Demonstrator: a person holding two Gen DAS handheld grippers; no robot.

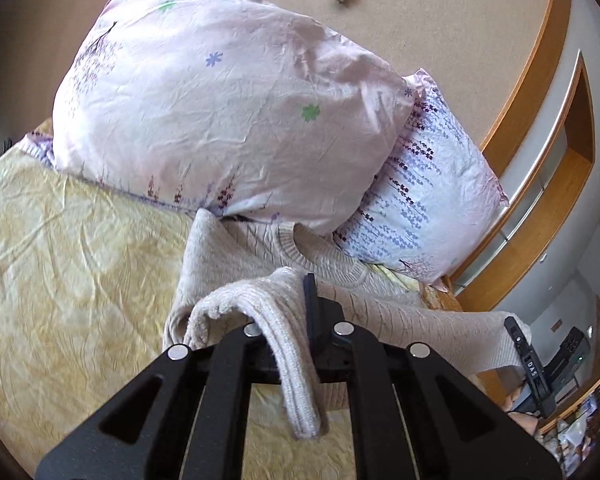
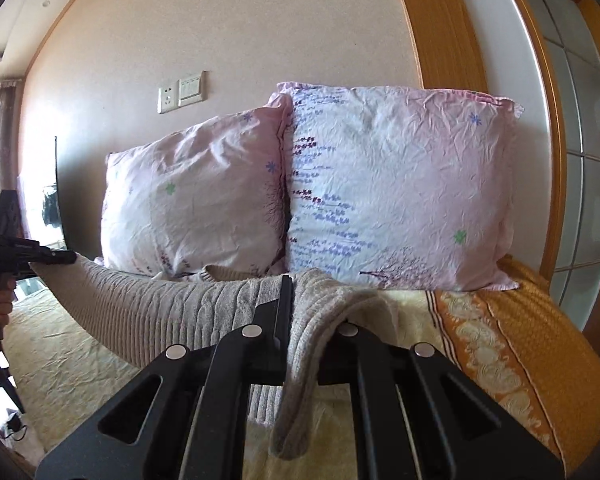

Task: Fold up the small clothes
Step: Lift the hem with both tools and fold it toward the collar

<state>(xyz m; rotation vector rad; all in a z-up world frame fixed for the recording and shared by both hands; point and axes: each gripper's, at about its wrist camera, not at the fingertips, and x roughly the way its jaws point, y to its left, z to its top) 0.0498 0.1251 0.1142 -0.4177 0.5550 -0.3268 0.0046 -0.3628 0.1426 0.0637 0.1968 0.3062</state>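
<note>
A beige ribbed knit sweater (image 1: 236, 256) lies on the yellow bedspread, its collar toward the pillows. My left gripper (image 1: 300, 304) is shut on one corner of its hem, which drapes over the fingers. My right gripper (image 2: 296, 300) is shut on the other corner of the sweater (image 2: 148, 304), whose hem is stretched taut between the two grippers above the bed. The right gripper also shows at the right of the left wrist view (image 1: 518, 334). The left gripper shows at the far left of the right wrist view (image 2: 66, 257).
Two pink floral pillows (image 1: 220, 96) (image 2: 396, 184) lean on the wall behind the sweater. The yellow bedspread (image 1: 68, 256) extends left. An orange patterned blanket (image 2: 500, 340) covers the bed's right side. A wooden door frame (image 2: 432, 32) stands at the right.
</note>
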